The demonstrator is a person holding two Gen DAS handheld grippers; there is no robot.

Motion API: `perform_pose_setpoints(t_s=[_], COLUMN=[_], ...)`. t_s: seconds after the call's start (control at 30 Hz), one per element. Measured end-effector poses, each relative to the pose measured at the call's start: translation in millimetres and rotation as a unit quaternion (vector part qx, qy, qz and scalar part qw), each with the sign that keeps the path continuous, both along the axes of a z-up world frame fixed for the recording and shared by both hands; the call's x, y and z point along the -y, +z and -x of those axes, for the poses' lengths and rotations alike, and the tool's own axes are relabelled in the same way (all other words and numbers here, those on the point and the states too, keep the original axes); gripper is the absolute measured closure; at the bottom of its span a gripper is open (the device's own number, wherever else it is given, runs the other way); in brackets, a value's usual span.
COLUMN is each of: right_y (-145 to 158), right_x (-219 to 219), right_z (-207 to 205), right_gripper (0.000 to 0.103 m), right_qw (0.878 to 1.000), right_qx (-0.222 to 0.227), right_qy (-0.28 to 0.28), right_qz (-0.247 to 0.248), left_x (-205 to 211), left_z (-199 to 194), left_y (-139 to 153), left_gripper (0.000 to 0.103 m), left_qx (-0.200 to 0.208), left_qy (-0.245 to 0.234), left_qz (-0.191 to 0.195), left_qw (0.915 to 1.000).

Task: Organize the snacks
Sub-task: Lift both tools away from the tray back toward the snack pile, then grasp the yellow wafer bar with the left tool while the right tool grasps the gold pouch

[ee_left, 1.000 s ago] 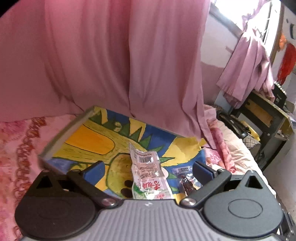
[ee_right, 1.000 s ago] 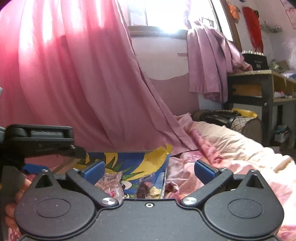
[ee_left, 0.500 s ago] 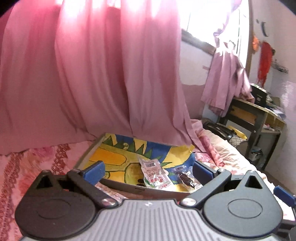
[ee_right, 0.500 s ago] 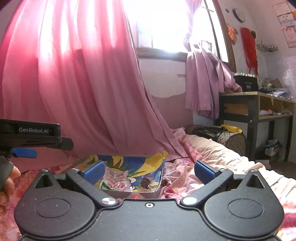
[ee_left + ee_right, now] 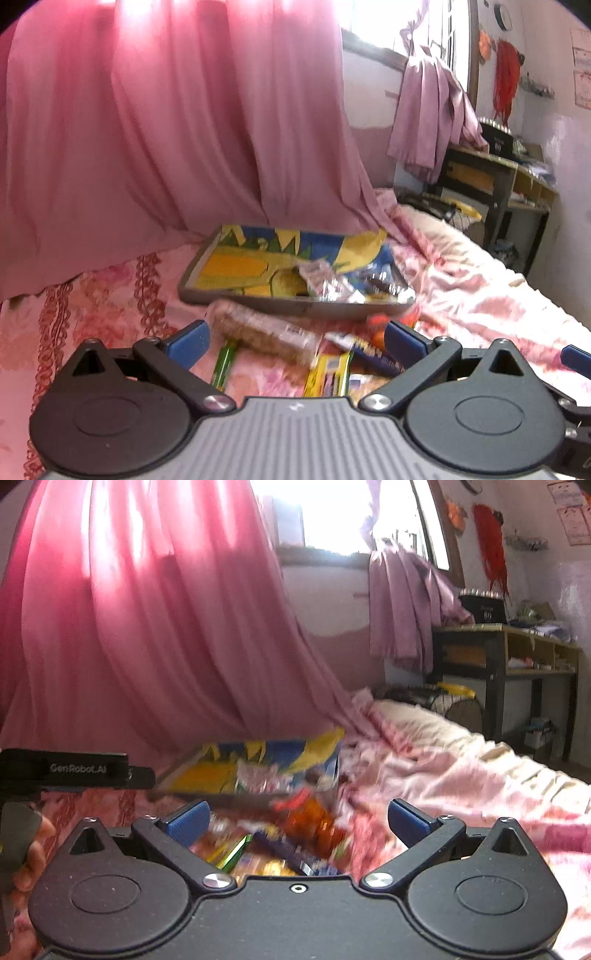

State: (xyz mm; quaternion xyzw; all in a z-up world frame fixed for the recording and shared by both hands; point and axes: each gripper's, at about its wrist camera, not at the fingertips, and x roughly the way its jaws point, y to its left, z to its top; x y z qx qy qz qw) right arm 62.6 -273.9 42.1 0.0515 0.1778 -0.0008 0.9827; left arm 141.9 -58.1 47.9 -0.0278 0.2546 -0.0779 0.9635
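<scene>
Left wrist view: our left gripper [image 5: 295, 338] hangs over the pink bedspread [image 5: 480, 295] with its jaws spread wide and nothing between them, which suits a tool lining up on a loose packet rather than carrying one. Directly ahead of the blue pads lies a pile of snacks: a clear bag of brown biscuits [image 5: 264, 332], a green stick pack [image 5: 223, 365], a yellow packet [image 5: 328, 373] and a dark blue bar [image 5: 373, 356], all on the bedspread just in front of the tray [image 5: 280, 304]. The tray, lined with a bright blue-and-yellow picture, already holds a crinkly clear packet [image 5: 325, 282] and a small dark sweet [image 5: 380, 284], so we judge it to be the collecting place, with the pile waiting to go in. Right wrist view: our right gripper [image 5: 295, 818] is likewise wide open and empty, hovering low over the same pile, here blurred, where an orange packet [image 5: 314, 818] and the blue bar [image 5: 295, 853] stand out. The tray [image 5: 177, 788] sits beyond them, near the pink curtain [image 5: 147, 627]. The other gripper's body [image 5: 74, 770] and the hand [image 5: 33, 849] holding it show at the left edge, side by side with ours, probably so either can take the next packet.
</scene>
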Motion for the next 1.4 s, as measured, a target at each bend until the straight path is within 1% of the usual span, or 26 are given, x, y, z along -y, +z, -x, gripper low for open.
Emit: perform_pose_setpoints(t_s=[0.1, 0.3, 0.43, 0.63, 0.7, 0.93, 1.03, 1.13, 1.2, 1.33, 1.4], right_y=[-8.3, -23.2, -32.3, -45.4, -49.3, -59.7, -61.8, -63.6, -66.3, -75.4, -79.3], right_x=[-12.4, -29.5, -32.9, -34.5, -36.2, -43.9, -45.2, -45.8, -45.9, -47.1, -48.2], right_z=[5.0, 1.1, -6.7, -19.0, -21.9, -33.9, -40.9, -50.9, -58.0, -71.0, -76.0], right_gripper=[0.001, 0.001, 0.001, 0.001, 0.001, 0.001, 0.001, 0.001, 0.001, 0.001, 0.001], right_qw=[1.0, 0.997, 0.994, 0.988, 0.986, 0.983, 0.982, 0.983, 0.984, 0.982, 0.982], right_qx=[-0.029, -0.074, -0.106, -0.151, -0.161, -0.181, -0.184, -0.18, -0.178, -0.187, -0.19], right_qy=[0.005, 0.02, 0.022, 0.02, 0.021, 0.029, 0.026, 0.016, 0.009, 0.003, 0.003], right_qz=[0.008, 0.021, 0.024, 0.02, 0.021, 0.032, 0.033, 0.031, 0.027, 0.014, 0.005], left_x=[-5.7, -13.1, -18.3, -22.0, -19.7, -4.2, 0.4, 3.3, 4.5, 6.5, 8.6], left_z=[2.3, 3.9, 2.5, -8.2, -14.6, -33.2, -41.0, -51.2, -60.2, -79.4, -87.4], left_y=[-9.6, -28.8, -42.4, -54.6, -56.5, -64.2, -68.5, -71.3, -73.5, -78.2, -81.3], left_gripper=[0.001, 0.001, 0.001, 0.001, 0.001, 0.001, 0.001, 0.001, 0.001, 0.001, 0.001], left_qx=[-0.017, -0.051, -0.076, -0.104, -0.113, -0.127, -0.132, -0.139, -0.147, -0.168, -0.176], left_qy=[-0.007, -0.029, -0.043, -0.061, -0.07, -0.106, -0.115, -0.117, -0.114, -0.106, -0.105], left_qz=[-0.009, -0.027, -0.035, -0.042, -0.05, -0.097, -0.103, -0.099, -0.089, -0.045, -0.031], left_qw=[0.9998, 0.9979, 0.9956, 0.9917, 0.9899, 0.9815, 0.9791, 0.9783, 0.9785, 0.9789, 0.9782])
